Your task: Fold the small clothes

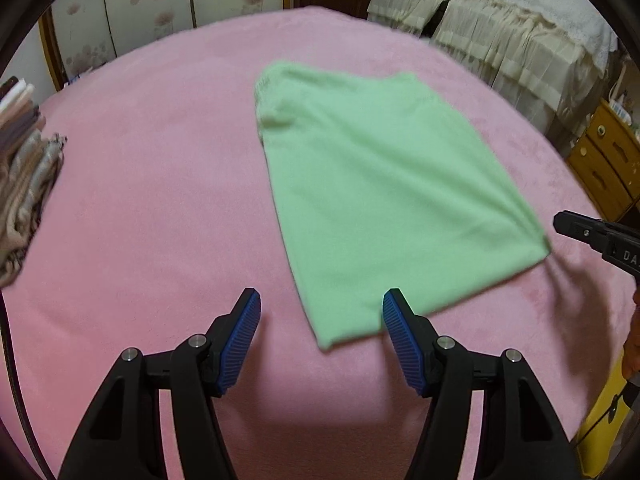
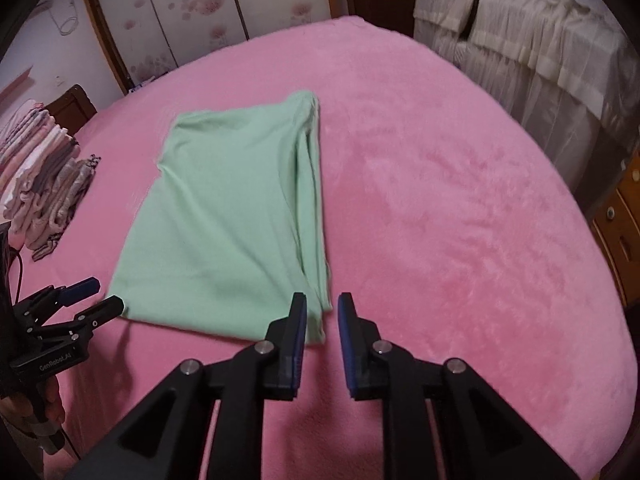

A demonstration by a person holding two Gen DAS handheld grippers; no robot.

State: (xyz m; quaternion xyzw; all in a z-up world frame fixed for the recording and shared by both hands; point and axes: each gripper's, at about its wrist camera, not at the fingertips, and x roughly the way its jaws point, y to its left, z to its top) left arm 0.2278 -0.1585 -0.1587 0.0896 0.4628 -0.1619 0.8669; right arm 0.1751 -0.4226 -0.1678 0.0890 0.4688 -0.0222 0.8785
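Observation:
A light green garment [image 1: 384, 184] lies folded lengthwise on the pink blanket [image 1: 160, 200]; it also shows in the right wrist view [image 2: 232, 216]. My left gripper [image 1: 322, 308] is open and empty, just above the garment's near left corner. My right gripper [image 2: 322, 312] is open by a narrow gap and empty, at the garment's near right corner. The right gripper's tip [image 1: 576, 226] shows at the right edge of the left wrist view. The left gripper [image 2: 94, 296] shows at the left of the right wrist view.
A stack of folded pink and grey clothes [image 2: 40, 176] sits at the blanket's left edge, also in the left wrist view [image 1: 24, 176]. A cream ruffled bed cover [image 1: 500, 40] stands beyond. Wooden drawers [image 1: 604, 160] stand at the right. Floral panel doors [image 2: 200, 12] are behind.

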